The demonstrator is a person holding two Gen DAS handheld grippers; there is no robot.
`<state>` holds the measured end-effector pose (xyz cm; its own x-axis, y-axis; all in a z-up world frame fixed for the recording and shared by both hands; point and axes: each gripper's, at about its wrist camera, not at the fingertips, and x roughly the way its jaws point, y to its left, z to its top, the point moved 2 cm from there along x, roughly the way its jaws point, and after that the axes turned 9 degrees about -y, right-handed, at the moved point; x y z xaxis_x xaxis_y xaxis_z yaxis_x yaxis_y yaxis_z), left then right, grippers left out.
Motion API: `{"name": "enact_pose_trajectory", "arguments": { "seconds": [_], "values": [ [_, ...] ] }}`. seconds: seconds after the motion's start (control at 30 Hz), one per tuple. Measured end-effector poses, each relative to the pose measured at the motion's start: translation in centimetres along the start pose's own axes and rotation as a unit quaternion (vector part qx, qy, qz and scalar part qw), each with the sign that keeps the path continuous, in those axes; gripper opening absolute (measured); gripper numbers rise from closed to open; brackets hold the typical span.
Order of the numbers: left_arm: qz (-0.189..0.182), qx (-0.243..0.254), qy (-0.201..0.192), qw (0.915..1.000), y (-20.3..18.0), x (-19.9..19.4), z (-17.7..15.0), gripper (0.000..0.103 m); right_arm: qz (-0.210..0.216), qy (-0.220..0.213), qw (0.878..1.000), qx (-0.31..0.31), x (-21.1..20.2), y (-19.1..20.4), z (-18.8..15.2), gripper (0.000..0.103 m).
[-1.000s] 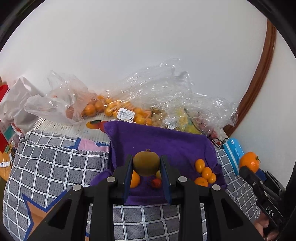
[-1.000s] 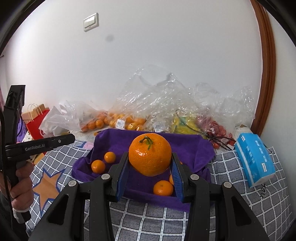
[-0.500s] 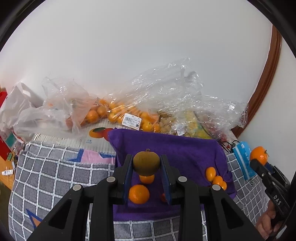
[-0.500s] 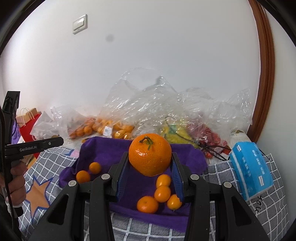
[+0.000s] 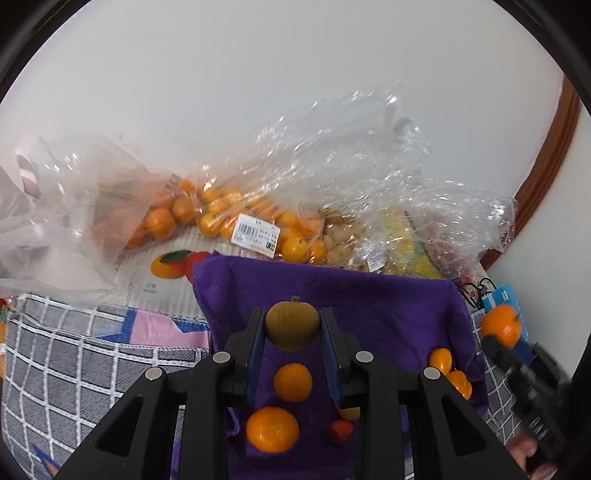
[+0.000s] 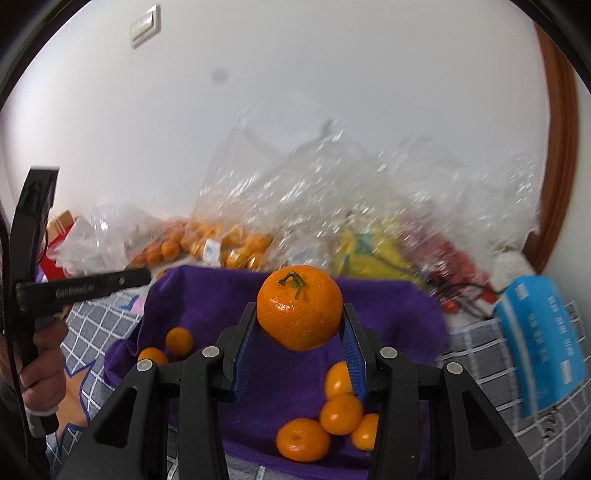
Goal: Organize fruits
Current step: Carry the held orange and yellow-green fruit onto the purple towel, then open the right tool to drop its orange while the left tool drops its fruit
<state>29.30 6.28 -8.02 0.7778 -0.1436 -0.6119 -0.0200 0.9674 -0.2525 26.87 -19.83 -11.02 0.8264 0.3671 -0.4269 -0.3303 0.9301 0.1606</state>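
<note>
White wall (image 6: pixel 332 110) fills the background of both views, with a light switch (image 6: pixel 146 26) high at the left in the right-wrist view and a curved brown wooden frame (image 5: pixel 546 170) at the right edge. Below it lies the grey cloth with a white grid (image 5: pixel 74 362), covering the surface on both sides. Against the wall rests a heap of clear plastic bags (image 5: pixel 332 177); one holds small oranges and bears a white barcode label (image 5: pixel 255 235), others hold yellow and red produce, partly blurred. A purple towel (image 5: pixel 369 302) lies in front of the bags on the grid cloth. A blue tissue pack (image 6: pixel 543 343) lies on the cloth just right of the towel.

Left gripper (image 5: pixel 292 328): fingers closed on a brownish-green round fruit (image 5: pixel 292 325), held above the towel's near half. Right gripper (image 6: pixel 300 325): fingers closed on a large orange (image 6: pixel 300 306) with a green stem, held above the towel's centre.

Loose small oranges rest on the towel: a cluster of four (image 6: pixel 332 417) near the front right, a pair (image 6: pixel 166 347) at the left edge. A small red fruit (image 5: pixel 340 431) lies near the towel's front edge
</note>
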Motion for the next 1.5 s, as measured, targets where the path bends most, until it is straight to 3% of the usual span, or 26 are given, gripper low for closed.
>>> {"name": "enact_pose_trajectory", "arguments": {
  "seconds": [0.3, 0.5, 1.3, 1.5],
  "values": [
    [0.003, 0.001, 0.04, 0.9992, 0.3, 4.3, -0.9, 0.027, 0.011, 0.063, 0.998, -0.012, 4.1, 1.4, -3.4, 0.043],
    [0.007, -0.003, 0.064, 0.9979, 0.4, 6.4, -1.7, 0.027, 0.004, 0.084, 0.996, -0.026, 5.5, 2.0, -4.7, 0.043],
    [0.028, 0.007, 0.112, 0.9933, 0.0, 9.7, -3.3, 0.028, -0.03, 0.105, 0.993, -0.045, 7.0, 2.3, -5.4, 0.045],
    [0.027, 0.011, 0.103, 0.9942, 0.0, 8.8, -3.0, 0.039, -0.034, 0.099, 0.994, -0.034, 6.4, 1.9, -5.0, 0.048]
  ]
}}
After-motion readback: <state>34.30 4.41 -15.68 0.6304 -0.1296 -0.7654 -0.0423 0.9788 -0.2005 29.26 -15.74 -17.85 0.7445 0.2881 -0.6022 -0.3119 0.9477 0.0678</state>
